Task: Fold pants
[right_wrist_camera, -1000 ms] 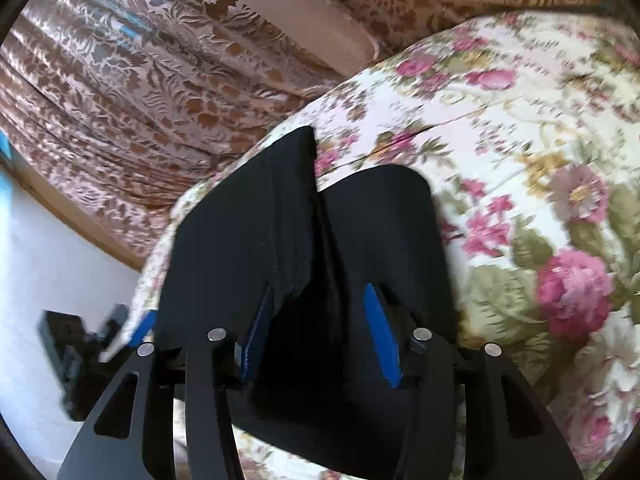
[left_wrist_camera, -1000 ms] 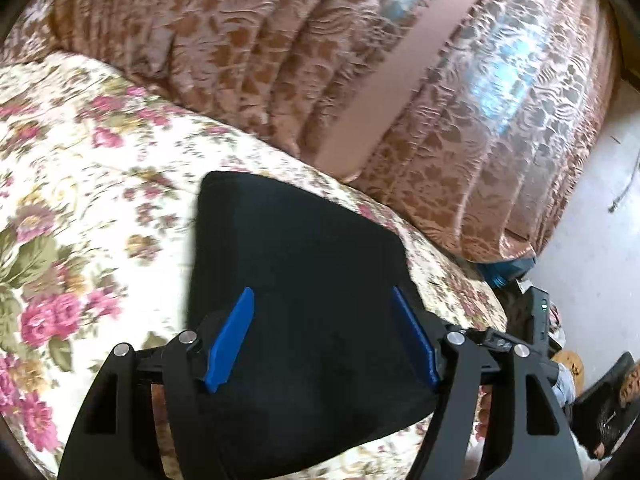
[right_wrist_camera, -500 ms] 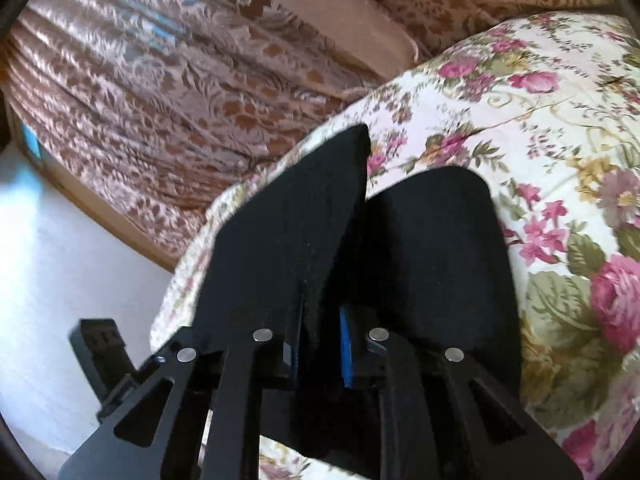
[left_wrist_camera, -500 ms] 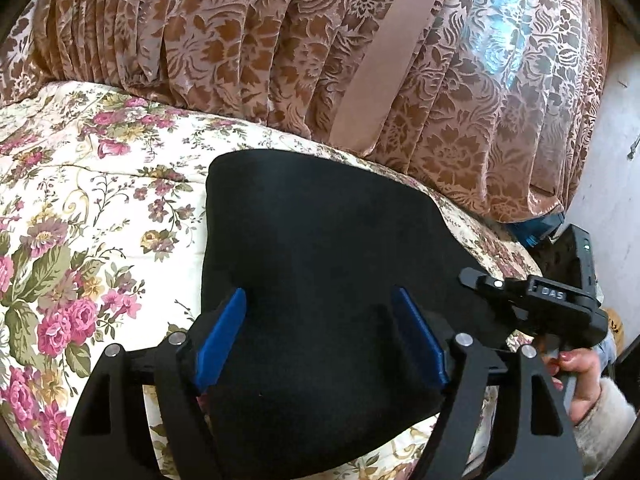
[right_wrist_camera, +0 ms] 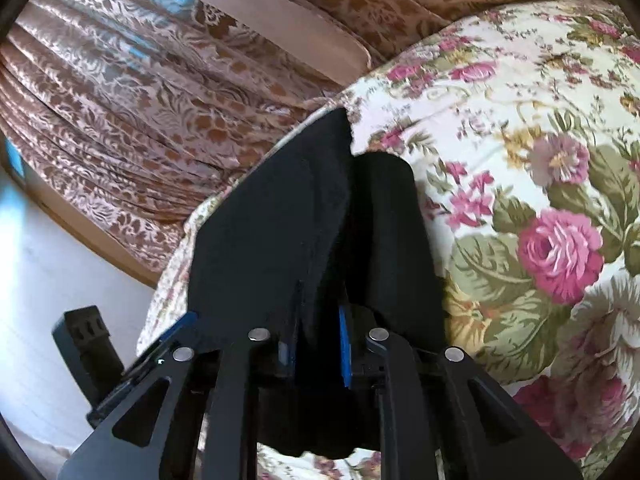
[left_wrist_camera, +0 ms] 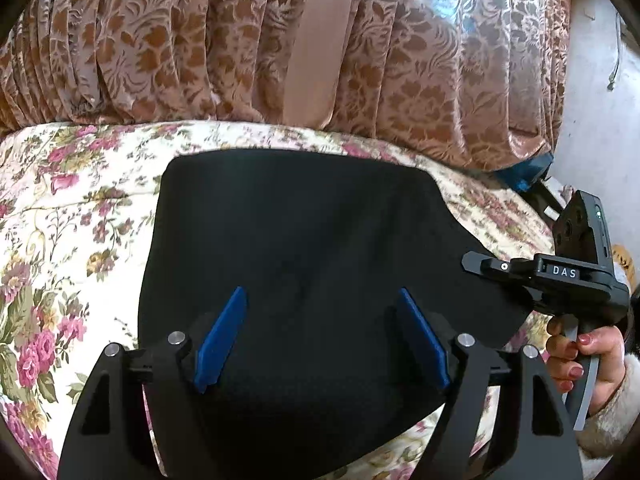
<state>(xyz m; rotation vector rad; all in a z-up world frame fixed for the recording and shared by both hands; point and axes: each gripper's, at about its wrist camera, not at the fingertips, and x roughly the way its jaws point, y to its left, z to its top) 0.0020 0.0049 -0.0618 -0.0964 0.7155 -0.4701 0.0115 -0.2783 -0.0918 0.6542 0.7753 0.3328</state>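
Black pants [left_wrist_camera: 304, 236] lie folded in a compact pile on a floral bedspread [left_wrist_camera: 80, 200]. My left gripper [left_wrist_camera: 320, 300] hovers open over their near edge, blue pads wide apart with only cloth beneath them. At the right of the left wrist view a hand holds my right gripper [left_wrist_camera: 472, 261] at the pants' right edge. In the right wrist view my right gripper [right_wrist_camera: 316, 344] is shut on a raised flap of the black pants [right_wrist_camera: 276, 224], which stands up from the pile.
Brown patterned curtains [left_wrist_camera: 280, 40] hang behind the bed. The bedspread [right_wrist_camera: 540, 160] stretches out flat to the right of the pants. A white wall [left_wrist_camera: 600, 120] and dark objects [right_wrist_camera: 88, 344] lie beyond the bed's edge.
My right gripper went from open to shut on a fold of the pants and lifted it. The left gripper stayed open and drew back, showing more of the pile.
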